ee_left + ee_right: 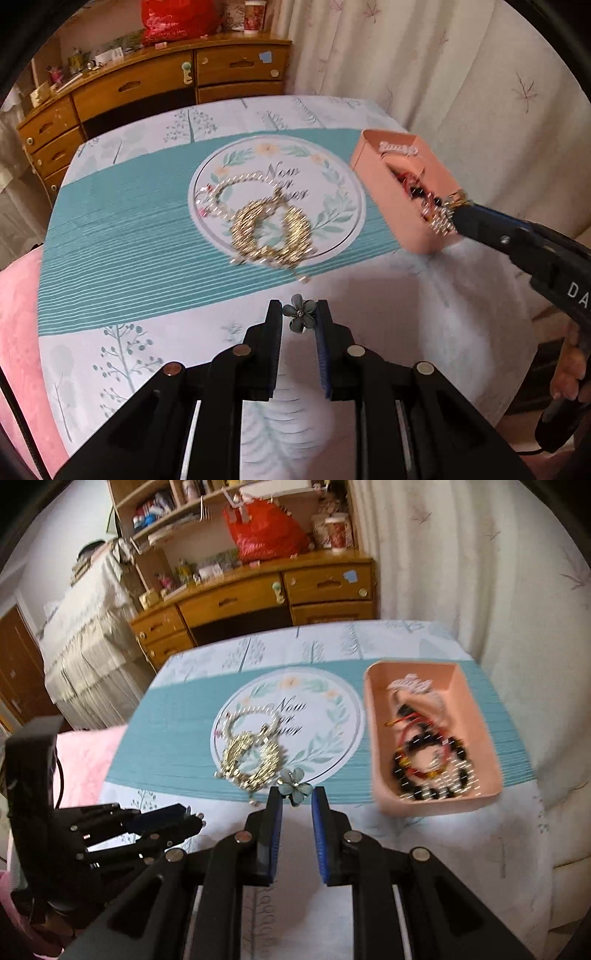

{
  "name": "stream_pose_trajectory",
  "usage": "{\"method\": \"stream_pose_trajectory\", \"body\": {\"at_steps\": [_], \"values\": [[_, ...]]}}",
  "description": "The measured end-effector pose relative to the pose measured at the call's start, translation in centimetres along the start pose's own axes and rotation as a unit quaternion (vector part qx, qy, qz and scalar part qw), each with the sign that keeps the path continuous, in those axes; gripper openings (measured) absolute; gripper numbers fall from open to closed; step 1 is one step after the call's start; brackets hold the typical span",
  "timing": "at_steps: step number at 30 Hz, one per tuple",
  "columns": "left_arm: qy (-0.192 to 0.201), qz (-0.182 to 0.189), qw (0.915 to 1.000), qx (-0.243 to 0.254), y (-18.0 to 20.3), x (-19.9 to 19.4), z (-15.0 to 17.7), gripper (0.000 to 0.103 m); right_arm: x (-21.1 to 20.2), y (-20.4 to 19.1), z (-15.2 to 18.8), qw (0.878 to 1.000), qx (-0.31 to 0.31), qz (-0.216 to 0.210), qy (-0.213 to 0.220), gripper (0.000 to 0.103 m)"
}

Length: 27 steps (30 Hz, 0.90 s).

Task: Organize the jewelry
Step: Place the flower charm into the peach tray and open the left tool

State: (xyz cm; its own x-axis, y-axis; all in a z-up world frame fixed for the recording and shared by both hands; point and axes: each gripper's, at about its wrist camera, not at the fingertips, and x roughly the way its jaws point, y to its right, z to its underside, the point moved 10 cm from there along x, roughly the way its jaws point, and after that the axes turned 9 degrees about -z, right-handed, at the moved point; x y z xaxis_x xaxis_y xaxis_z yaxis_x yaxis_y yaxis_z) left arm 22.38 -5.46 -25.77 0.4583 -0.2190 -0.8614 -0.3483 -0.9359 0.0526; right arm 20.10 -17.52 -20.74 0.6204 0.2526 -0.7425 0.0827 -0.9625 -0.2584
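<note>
Jaws of the left gripper (299,304) stood narrow in the left wrist view, pinching a grey-blue flower piece (298,314) above the table (129,240). Beyond it a gold chain pile (271,229) lay on the cloth's round print, with the pink tray (399,206) to its right.

In the right wrist view, the right gripper (297,793) likewise held its jaws narrow on a pale blue flower piece (291,784). Beaded bracelets (432,768) filled the tray.

Home bedroom: wooden dresser (258,602), cluttered shelves (166,513), curtains (443,74), patterned bedsheet (129,221).
</note>
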Motion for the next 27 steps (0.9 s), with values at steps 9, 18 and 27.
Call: {"method": "stream_pose_trajectory", "body": {"at_steps": [9,18,27], "values": [[0.059,-0.022,0.998,0.001,6.1,-3.7,-4.4,0.015,-5.6,4.6,-2.5,0.997,-0.055,-0.008,0.049,0.016],[0.077,-0.014,0.9965,0.03,13.1,-5.2,-8.4,0.015,-7.1,9.2,-2.3,0.995,-0.081,-0.028,0.053,0.016],[0.041,-0.01,0.9976,0.055,17.8,-3.2,-11.0,0.015,-6.3,12.3,-1.2,0.996,-0.069,-0.048,0.033,0.016]]}}
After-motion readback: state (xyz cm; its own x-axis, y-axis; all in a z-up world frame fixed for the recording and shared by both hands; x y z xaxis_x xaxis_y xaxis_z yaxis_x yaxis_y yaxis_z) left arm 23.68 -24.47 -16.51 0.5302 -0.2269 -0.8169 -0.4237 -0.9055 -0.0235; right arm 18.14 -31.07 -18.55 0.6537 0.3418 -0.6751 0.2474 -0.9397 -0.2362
